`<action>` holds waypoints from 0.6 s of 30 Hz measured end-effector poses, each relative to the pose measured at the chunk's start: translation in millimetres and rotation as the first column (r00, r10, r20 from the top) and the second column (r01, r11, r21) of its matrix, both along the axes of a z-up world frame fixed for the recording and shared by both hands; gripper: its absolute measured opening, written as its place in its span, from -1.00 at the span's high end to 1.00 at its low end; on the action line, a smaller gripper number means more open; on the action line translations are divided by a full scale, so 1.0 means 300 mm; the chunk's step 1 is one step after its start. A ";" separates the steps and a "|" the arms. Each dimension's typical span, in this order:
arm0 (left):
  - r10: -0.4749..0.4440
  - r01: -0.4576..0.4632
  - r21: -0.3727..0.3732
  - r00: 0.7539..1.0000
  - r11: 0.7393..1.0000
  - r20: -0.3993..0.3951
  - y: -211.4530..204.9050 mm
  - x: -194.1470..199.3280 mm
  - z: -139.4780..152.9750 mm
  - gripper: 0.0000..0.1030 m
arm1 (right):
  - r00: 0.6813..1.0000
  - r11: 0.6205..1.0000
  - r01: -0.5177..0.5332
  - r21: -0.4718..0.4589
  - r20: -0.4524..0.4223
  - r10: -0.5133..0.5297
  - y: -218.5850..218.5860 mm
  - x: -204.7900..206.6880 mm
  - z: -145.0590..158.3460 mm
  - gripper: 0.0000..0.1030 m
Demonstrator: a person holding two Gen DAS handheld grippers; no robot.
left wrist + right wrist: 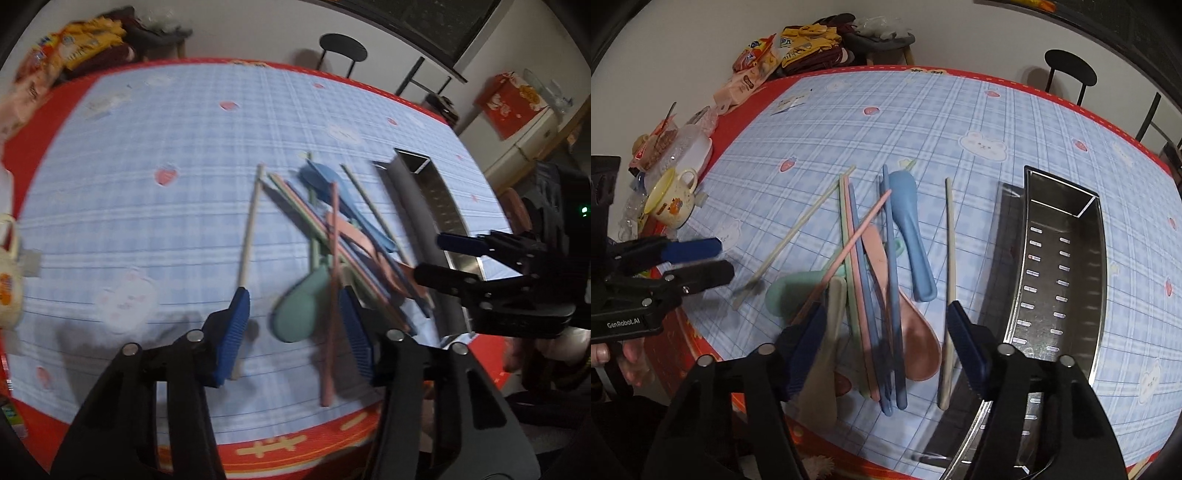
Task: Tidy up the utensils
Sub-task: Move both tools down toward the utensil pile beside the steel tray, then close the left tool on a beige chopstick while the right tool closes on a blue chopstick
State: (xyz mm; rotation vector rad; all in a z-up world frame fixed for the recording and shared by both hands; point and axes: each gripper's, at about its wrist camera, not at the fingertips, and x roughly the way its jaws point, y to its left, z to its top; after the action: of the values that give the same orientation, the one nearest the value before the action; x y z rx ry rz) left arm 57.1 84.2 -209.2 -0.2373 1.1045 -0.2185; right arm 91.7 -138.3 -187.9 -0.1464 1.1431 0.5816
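Note:
A heap of pastel utensils lies on the blue checked tablecloth [960, 110]. In it are a green spoon [299, 314], a pink spoon [919, 343], a blue spoon [912, 229], a beige spoon [827, 350] and several chopsticks. My left gripper [295, 332] hangs low over the heap's left end, jaws apart, with the green spoon's bowl and a pink chopstick [332, 295] between its fingers, unpressed. A cream chopstick [249, 229] runs along its left finger. My right gripper [886, 350] straddles the heap's near end, jaws apart around the pink spoon and blue chopsticks [890, 295]; no pad presses.
A perforated metal utensil holder [1097, 258] lies on its side right of the heap. A yellow mug [670, 201], snack packets [757, 55] and dishes crowd the table's left edge. The red table edge [295, 443] is close in front. A black stool [1069, 68] stands behind.

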 end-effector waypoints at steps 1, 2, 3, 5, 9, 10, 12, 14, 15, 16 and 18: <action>0.000 0.000 -0.009 1.000 1.000 0.000 0.001 0.005 -0.005 0.01 | 1.000 1.000 -0.006 0.004 0.002 0.006 -0.001 0.004 -0.004 -0.21; 0.001 -0.001 -0.004 1.000 1.000 0.006 0.003 0.012 -0.007 0.01 | 1.000 1.000 -0.012 0.005 0.005 0.012 0.001 0.006 -0.005 -0.18; 0.002 -0.002 0.007 1.000 1.000 0.013 0.005 0.017 -0.008 0.01 | 1.000 1.000 -0.018 0.004 0.008 0.018 0.004 0.008 -0.006 -0.15; 0.004 -0.005 0.034 1.000 0.999 0.021 0.015 0.031 -0.012 0.03 | 1.000 1.000 -0.027 0.011 0.007 0.027 0.010 0.016 -0.011 -0.05; 0.011 -0.011 0.061 1.000 0.998 0.007 0.038 0.048 -0.026 0.16 | 0.999 0.999 -0.017 0.033 -0.035 0.019 0.008 0.034 -0.044 0.28; 0.008 -0.008 0.066 1.000 0.998 0.006 0.042 0.050 -0.030 0.19 | 0.999 0.999 -0.016 0.035 -0.042 0.017 0.008 0.037 -0.052 0.34; -0.004 0.004 0.078 1.000 0.997 0.000 0.043 0.054 -0.041 0.24 | 0.999 0.999 -0.013 0.032 -0.051 0.015 0.011 0.041 -0.064 0.47; -0.014 0.015 0.087 1.000 0.996 -0.006 0.042 0.058 -0.053 0.35 | 0.999 0.999 -0.013 0.029 -0.052 0.014 0.015 0.044 -0.072 0.60; -0.018 0.019 0.093 1.000 0.995 -0.010 0.043 0.063 -0.062 0.37 | 0.998 1.000 -0.013 0.026 -0.056 0.015 0.018 0.047 -0.077 0.66; -0.020 0.022 0.097 1.000 0.995 -0.014 0.044 0.068 -0.068 0.40 | 0.998 1.000 -0.013 0.026 -0.059 0.015 0.020 0.049 -0.080 0.68; -0.021 0.023 0.102 1.000 0.995 -0.020 0.048 0.078 -0.080 0.42 | 0.998 1.000 -0.009 0.023 -0.068 0.011 0.021 0.054 -0.090 0.68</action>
State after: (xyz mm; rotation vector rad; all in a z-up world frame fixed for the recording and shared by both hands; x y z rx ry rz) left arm 80.5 98.6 -233.2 -0.1363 1.1339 -0.1792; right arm 107.9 -132.1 -214.8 -0.1135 1.2017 0.6120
